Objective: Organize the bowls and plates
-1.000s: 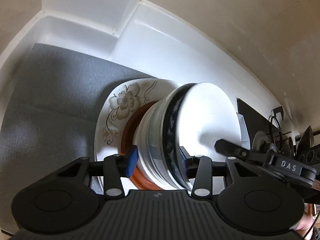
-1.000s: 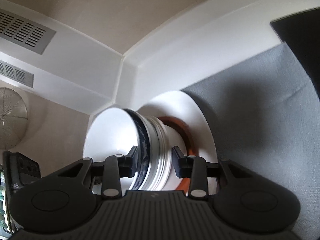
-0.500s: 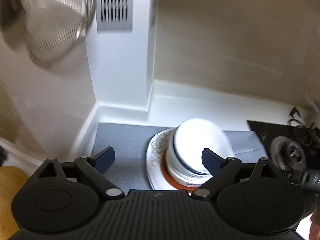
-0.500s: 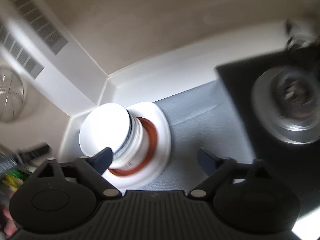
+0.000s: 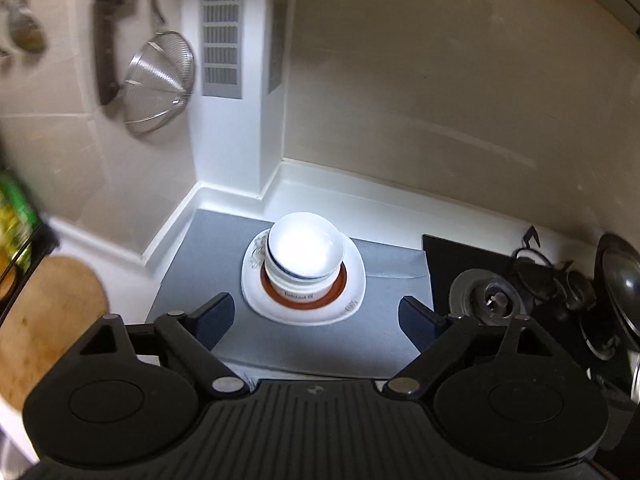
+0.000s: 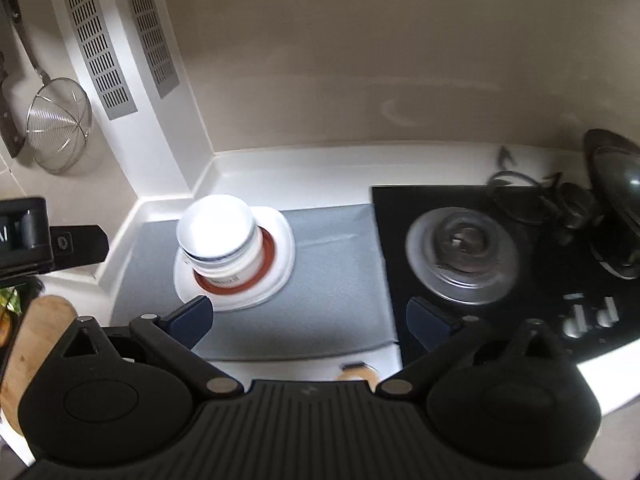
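Note:
A stack of white bowls [image 5: 305,256] stands on a red-brown plate [image 5: 335,294] that lies on a white flowered plate [image 5: 352,280], all on a grey mat [image 5: 192,272] in the counter corner. The stack also shows in the right wrist view [image 6: 218,236], on the same white plate [image 6: 280,240]. My left gripper [image 5: 316,318] is open and empty, drawn back in front of and above the stack. My right gripper [image 6: 308,320] is open and empty, back from the stack and to its right. The left gripper's body shows at the left edge of the right wrist view.
A black gas hob with a burner [image 6: 460,252] lies right of the mat, a dark lid [image 6: 616,200] at far right. A wire strainer [image 5: 160,84] hangs on the left wall beside vents. A wooden board [image 5: 44,320] lies at the left.
Both grippers opened, let go of the bowl stack and pulled back and up. The stack now stands on the plates on the mat.

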Demonstrator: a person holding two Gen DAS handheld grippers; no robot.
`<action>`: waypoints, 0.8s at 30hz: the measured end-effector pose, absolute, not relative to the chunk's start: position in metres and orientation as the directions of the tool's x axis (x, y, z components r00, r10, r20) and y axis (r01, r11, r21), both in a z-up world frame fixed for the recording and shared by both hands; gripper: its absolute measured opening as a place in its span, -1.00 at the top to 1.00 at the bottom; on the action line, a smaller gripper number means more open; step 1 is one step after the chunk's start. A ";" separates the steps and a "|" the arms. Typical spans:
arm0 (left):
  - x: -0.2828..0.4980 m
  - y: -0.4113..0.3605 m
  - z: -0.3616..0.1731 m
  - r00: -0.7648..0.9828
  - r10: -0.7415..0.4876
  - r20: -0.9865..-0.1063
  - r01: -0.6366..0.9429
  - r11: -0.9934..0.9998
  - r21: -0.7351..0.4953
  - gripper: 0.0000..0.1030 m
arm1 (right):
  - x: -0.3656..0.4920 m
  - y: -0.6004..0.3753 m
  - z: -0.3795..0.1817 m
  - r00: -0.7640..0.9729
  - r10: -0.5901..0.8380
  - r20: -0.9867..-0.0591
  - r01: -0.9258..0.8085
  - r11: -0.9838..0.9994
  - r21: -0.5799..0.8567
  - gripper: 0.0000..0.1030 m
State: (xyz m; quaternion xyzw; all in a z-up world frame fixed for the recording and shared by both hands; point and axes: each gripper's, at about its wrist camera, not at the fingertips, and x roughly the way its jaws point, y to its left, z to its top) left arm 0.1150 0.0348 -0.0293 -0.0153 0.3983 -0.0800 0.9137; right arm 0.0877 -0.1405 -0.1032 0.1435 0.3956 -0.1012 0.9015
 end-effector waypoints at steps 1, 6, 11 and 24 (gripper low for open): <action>0.106 0.033 -0.027 0.673 -0.143 -0.726 0.114 0.989 -0.090 -0.75 | 0.080 -0.142 -0.098 0.663 -0.065 -0.745 0.292 0.940 0.177 -0.99; 0.068 0.014 -0.015 0.685 -0.061 -0.726 0.108 0.994 0.019 -0.75 | 0.046 -0.148 -0.078 0.671 -0.034 -0.741 0.270 0.942 0.200 -0.99; 0.039 0.004 -0.003 0.701 -0.044 -0.712 0.109 0.993 0.046 -0.72 | 0.026 -0.149 -0.060 0.665 -0.023 -0.747 0.251 0.948 0.194 -0.99; 0.020 -0.007 0.016 0.705 0.011 -0.709 0.084 0.992 0.099 -0.73 | 0.011 -0.154 -0.036 0.650 -0.012 -0.760 0.224 0.959 0.175 -0.99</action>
